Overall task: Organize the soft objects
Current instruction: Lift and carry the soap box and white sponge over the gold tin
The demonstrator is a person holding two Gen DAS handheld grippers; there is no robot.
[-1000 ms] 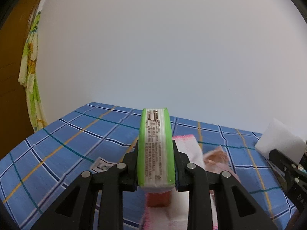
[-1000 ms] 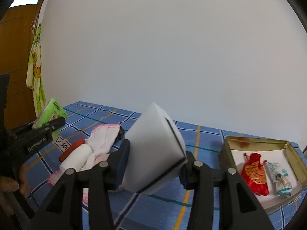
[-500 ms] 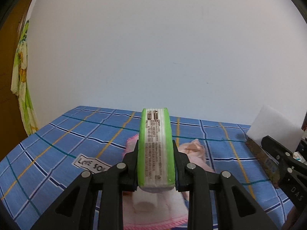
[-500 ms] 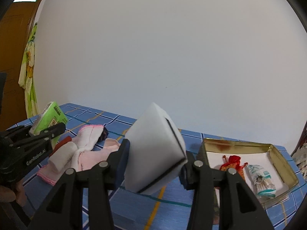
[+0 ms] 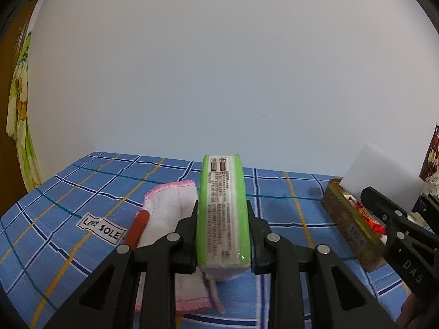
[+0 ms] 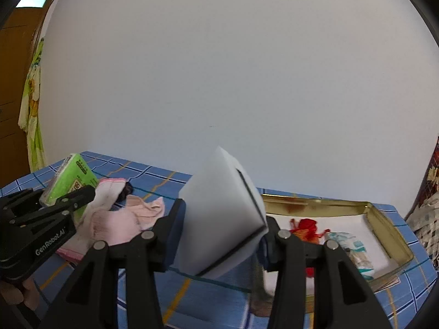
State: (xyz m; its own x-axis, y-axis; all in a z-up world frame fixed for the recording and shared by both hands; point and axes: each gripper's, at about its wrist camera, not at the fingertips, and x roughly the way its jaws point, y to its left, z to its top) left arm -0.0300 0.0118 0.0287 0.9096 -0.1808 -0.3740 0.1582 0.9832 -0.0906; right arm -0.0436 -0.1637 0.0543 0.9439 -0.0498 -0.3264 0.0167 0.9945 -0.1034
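Observation:
My left gripper (image 5: 222, 235) is shut on a green-and-white tissue pack (image 5: 222, 211), held above the blue checked cloth; the pack also shows in the right wrist view (image 6: 68, 183). My right gripper (image 6: 222, 233) is shut on a white sponge block (image 6: 219, 216), held above the cloth just left of a gold tin tray (image 6: 384, 219). The sponge also shows in the left wrist view (image 5: 384, 181). A pink-edged white cloth (image 5: 167, 205) with a red stick (image 5: 137, 227) lies under the left gripper. Pink cloths (image 6: 123, 222) lie between the grippers.
The tin tray (image 5: 348, 219) holds a red doll dress (image 6: 307, 227) and a small packet (image 6: 354, 249). The blue checked cloth (image 5: 68, 192) covers the table up to a white wall. A yellow-green garment (image 5: 19, 137) hangs at the far left.
Both grippers have swung to the right, holding their objects. The tin tray has come into the left wrist view, and the right gripper is closer to the tray.

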